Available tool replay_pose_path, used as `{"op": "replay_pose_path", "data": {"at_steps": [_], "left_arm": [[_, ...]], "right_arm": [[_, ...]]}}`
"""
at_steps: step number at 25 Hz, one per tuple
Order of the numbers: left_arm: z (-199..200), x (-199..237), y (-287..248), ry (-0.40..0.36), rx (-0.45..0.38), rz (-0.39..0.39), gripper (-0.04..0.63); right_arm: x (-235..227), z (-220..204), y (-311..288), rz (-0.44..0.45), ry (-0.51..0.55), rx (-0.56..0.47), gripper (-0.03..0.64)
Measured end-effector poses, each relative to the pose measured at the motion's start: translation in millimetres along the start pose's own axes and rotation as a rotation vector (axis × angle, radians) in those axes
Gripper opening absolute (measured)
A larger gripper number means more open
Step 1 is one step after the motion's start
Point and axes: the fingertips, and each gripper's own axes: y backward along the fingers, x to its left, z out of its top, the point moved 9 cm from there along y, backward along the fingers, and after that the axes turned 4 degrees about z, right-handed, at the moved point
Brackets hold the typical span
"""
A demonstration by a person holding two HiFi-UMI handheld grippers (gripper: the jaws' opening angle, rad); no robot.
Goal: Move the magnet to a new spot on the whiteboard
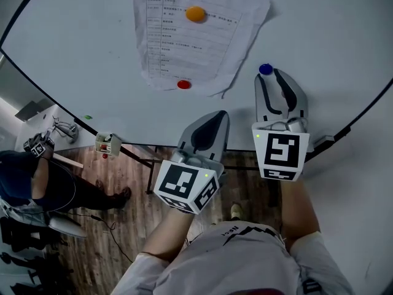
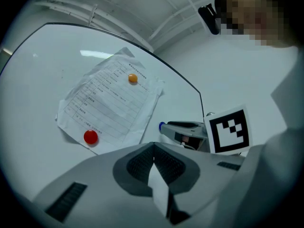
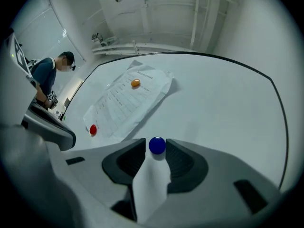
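A blue magnet (image 1: 265, 69) sits on the whiteboard (image 1: 73, 42), to the right of a printed sheet (image 1: 196, 35). My right gripper (image 1: 269, 75) is at it, and the blue magnet (image 3: 157, 145) lies between the jaw tips with a thin gap on each side, so the jaws stand open around it. An orange magnet (image 1: 195, 13) and a red magnet (image 1: 183, 84) pin the sheet. My left gripper (image 1: 216, 118) hangs below the sheet, off the board, jaws shut on nothing. In the left gripper view the left gripper (image 2: 153, 148) faces the red magnet (image 2: 90, 137).
The board's lower edge (image 1: 153, 145) runs just under both grippers, with a small box (image 1: 107, 143) on its ledge. A person (image 1: 37, 177) sits at the lower left over a wooden floor. Bare board surface (image 3: 223, 103) spreads right of the sheet.
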Motion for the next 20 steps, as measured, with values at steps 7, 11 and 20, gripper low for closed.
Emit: {"op": "replay_pose_path", "data": {"at_steps": [7,11,20], "left_arm": [[-1,6,0,0.005,0.001,0.004,0.011],[-1,8,-2,0.008,0.000,0.003,0.011],[-4,9,-4,0.012,0.006,0.005,0.011]], "right_arm": [[3,0,-10,-0.045,0.069,0.036,0.130],[2,1,-14,-0.045,0.069,0.047,0.130],[3,2,-14,-0.069,0.101,0.072,0.130]]}}
